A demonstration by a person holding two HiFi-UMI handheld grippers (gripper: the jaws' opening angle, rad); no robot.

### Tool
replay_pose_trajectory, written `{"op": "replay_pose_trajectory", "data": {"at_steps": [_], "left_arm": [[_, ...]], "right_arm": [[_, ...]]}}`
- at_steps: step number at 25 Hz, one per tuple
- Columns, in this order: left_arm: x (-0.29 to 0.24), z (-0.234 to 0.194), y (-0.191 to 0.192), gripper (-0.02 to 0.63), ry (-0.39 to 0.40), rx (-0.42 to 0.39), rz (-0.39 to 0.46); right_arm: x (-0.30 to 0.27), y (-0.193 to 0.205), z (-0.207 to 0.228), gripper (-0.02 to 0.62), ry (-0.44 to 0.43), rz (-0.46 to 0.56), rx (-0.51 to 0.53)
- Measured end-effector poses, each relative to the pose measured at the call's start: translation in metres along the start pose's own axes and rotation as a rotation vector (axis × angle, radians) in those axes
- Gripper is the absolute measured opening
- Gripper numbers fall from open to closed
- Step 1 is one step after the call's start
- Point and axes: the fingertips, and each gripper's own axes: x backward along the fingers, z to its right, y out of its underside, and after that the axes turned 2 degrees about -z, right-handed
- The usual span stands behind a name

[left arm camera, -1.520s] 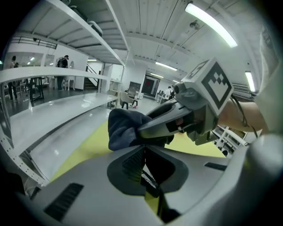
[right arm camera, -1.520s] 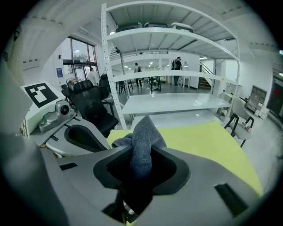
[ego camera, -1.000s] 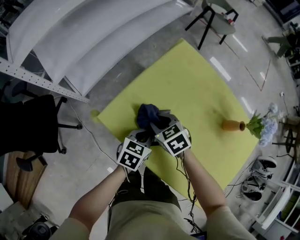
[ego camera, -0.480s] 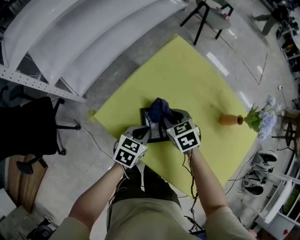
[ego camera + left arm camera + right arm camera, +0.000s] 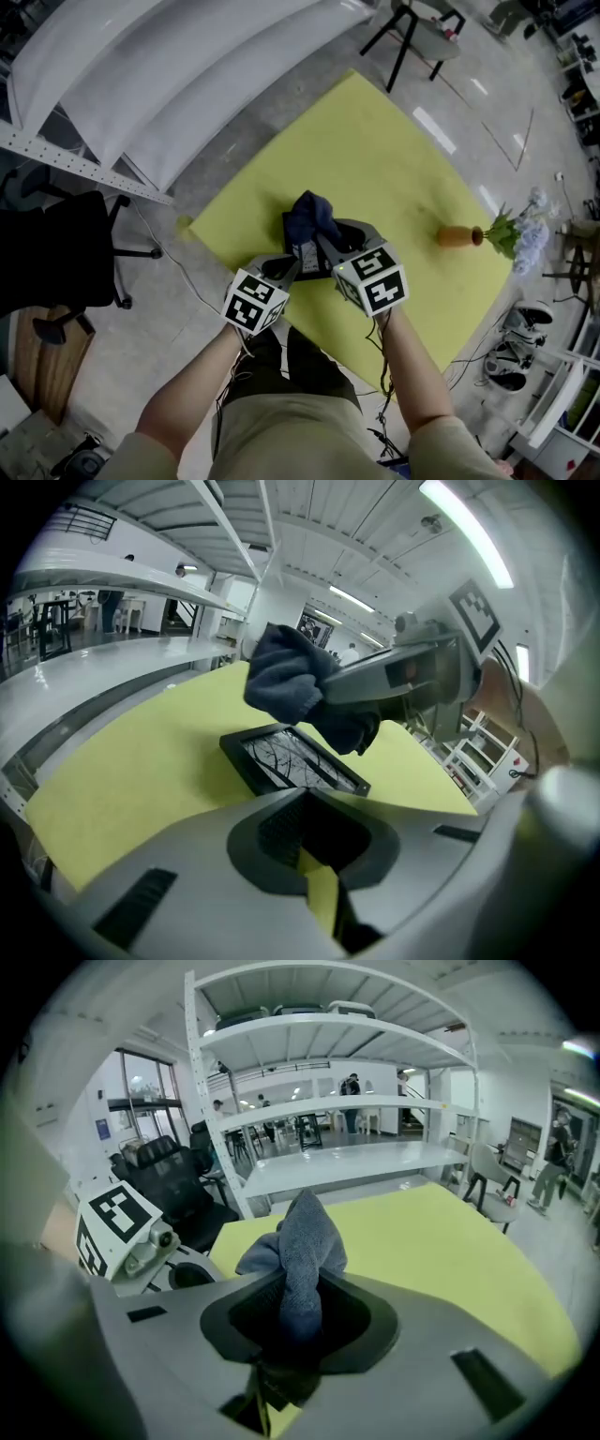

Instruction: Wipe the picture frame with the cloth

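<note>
Head view: picture frame [image 5: 300, 253] flat on the yellow mat [image 5: 394, 159], cloth [image 5: 311, 214] bunched over its 12 o'clock end. Left gripper [image 5: 314, 878] view: jaws nearly together, empty I think, so brace the frame. Right gripper [image 5: 286, 1335] view: clamped on the cloth; sweep flat, lightly.

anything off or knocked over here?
Only the orange vase of flowers near the yellow mat's right edge: it seems to lie on its side. The frame sits on the mat, cloth held in the right tongs.
</note>
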Motion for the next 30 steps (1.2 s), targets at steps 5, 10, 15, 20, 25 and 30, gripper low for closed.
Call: {"op": "replay_pose_trajectory", "data": {"at_steps": [5,10,15,20,25,30], "left_arm": [[0.002,0.006,0.01,0.006,0.003,0.001,-0.01],[0.001,0.005,0.01,0.006,0.003,0.014,-0.011],[0.0,0.004,0.01,0.006,-0.007,-0.005,-0.006],[0.0,0.005,0.011,0.006,-0.003,0.0,-0.009],[0.005,0.003,0.012,0.006,0.003,0.053,-0.008],[0.019,0.014,0.02,0.006,0.05,0.074,0.023]], "right_arm": [[-0.034,0.013,-0.04,0.101,-0.088,-0.071,0.054],[-0.055,0.043,-0.041,0.101,-0.085,-0.135,0.064],[-0.043,0.055,-0.01,0.101,-0.021,-0.147,0.017],[-0.017,0.061,0.022,0.098,0.073,-0.161,-0.025],[0.005,0.053,0.038,0.095,0.141,-0.138,-0.047],[0.017,0.043,-0.011,0.095,0.064,-0.085,-0.015]]}}
